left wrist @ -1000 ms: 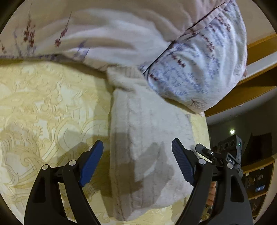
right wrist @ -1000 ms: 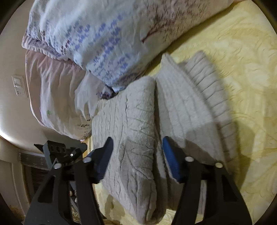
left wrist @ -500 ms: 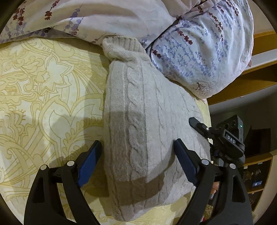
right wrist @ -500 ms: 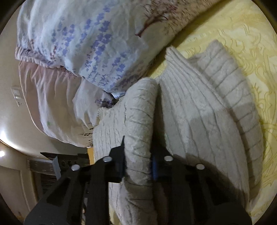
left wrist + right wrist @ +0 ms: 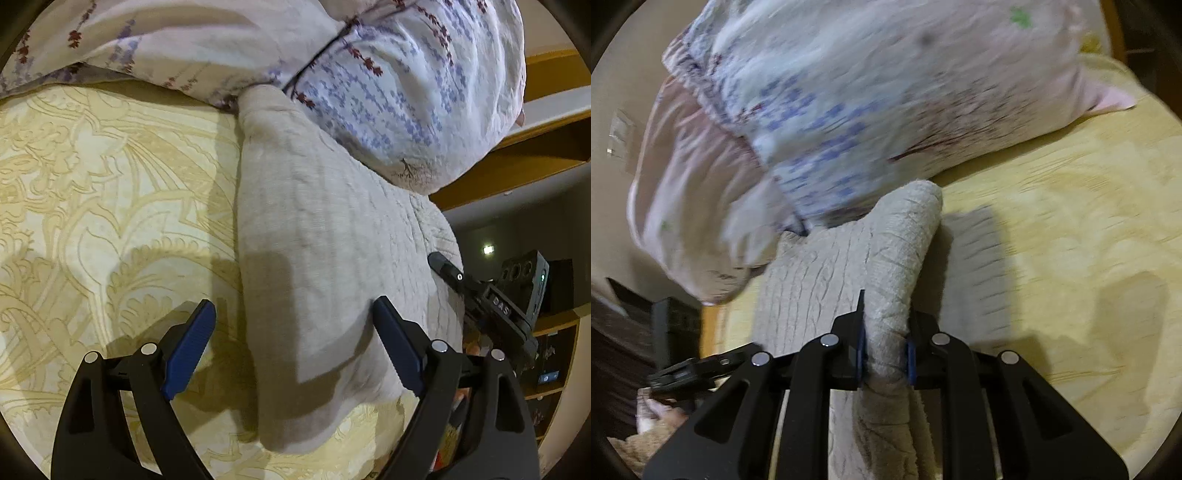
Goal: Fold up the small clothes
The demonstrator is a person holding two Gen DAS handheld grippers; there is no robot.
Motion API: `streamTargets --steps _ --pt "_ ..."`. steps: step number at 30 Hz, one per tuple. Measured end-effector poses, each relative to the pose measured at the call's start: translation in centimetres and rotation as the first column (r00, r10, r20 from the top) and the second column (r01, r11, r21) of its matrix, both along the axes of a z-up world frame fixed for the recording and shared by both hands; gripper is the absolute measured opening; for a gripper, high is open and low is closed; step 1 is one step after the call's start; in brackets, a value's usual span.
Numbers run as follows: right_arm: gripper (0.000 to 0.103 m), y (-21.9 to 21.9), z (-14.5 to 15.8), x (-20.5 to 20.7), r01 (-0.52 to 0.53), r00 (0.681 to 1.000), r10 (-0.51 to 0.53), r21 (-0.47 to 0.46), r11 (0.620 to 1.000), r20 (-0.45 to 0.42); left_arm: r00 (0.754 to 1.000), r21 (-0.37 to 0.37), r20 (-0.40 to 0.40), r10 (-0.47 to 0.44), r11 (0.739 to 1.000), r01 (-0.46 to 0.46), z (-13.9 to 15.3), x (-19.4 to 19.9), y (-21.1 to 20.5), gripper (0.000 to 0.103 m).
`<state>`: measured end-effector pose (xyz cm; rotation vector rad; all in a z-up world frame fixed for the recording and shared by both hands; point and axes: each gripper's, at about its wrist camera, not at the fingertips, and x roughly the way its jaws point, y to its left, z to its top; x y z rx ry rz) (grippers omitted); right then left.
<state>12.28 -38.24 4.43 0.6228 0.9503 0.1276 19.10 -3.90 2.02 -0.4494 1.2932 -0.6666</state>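
Observation:
A beige cable-knit sweater point(image 5: 325, 240) lies folded lengthwise on the yellow patterned bedspread point(image 5: 103, 206), its far end touching the floral pillows. My left gripper point(image 5: 295, 339) is open, its blue pads on either side of the sweater's near end, not touching it. In the right wrist view my right gripper point(image 5: 884, 354) is shut on a raised fold of the sweater point(image 5: 849, 273) and holds it lifted off the bed. The right gripper's body also shows at the right in the left wrist view point(image 5: 491, 299).
Floral pillows point(image 5: 388, 74) lie against the sweater's far end, and also show in the right wrist view point(image 5: 831, 92). A wooden headboard point(image 5: 535, 147) and a shelf point(image 5: 554, 350) stand at the right. The bed's edge point(image 5: 713, 325) is at the left in the right wrist view.
My right gripper, shut on the sweater's fold, has lifted and swung with it; its view is motion-blurred. The left gripper stayed open over the sweater's near end.

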Motion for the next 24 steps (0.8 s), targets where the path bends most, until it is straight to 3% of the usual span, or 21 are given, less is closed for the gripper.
streamTargets --steps 5,9,14,17,19,24 --pt "0.016 0.0 1.0 -0.5 0.001 0.998 0.004 -0.075 0.997 0.065 1.0 0.001 -0.006 -0.015 1.0 0.015 -0.3 -0.5 -0.5 0.088" --pt "0.016 -0.2 -1.0 0.6 0.011 1.0 -0.013 -0.089 0.996 -0.021 1.0 -0.002 -0.02 -0.019 1.0 0.019 -0.7 -0.5 -0.7 0.088" --pt "0.016 -0.6 0.6 0.2 0.033 0.998 -0.029 -0.065 0.997 0.063 0.999 -0.005 -0.013 -0.033 0.999 0.033 -1.0 -1.4 -1.3 0.088" --pt "0.016 -1.1 -0.5 0.8 0.053 0.999 -0.053 -0.084 0.995 0.002 0.999 -0.012 -0.018 -0.043 0.999 0.042 -0.9 -1.7 -1.6 0.088" --pt "0.018 -1.5 -2.5 1.2 0.054 0.996 -0.059 -0.075 0.996 -0.073 0.998 -0.012 -0.014 -0.056 0.998 0.056 -1.0 -1.9 -2.2 0.088" --pt "0.035 -3.2 -1.8 -0.5 0.11 0.992 -0.111 -0.012 0.994 -0.061 0.996 -0.023 0.008 -0.087 0.996 0.088 -0.6 -3.1 -2.8 0.088"
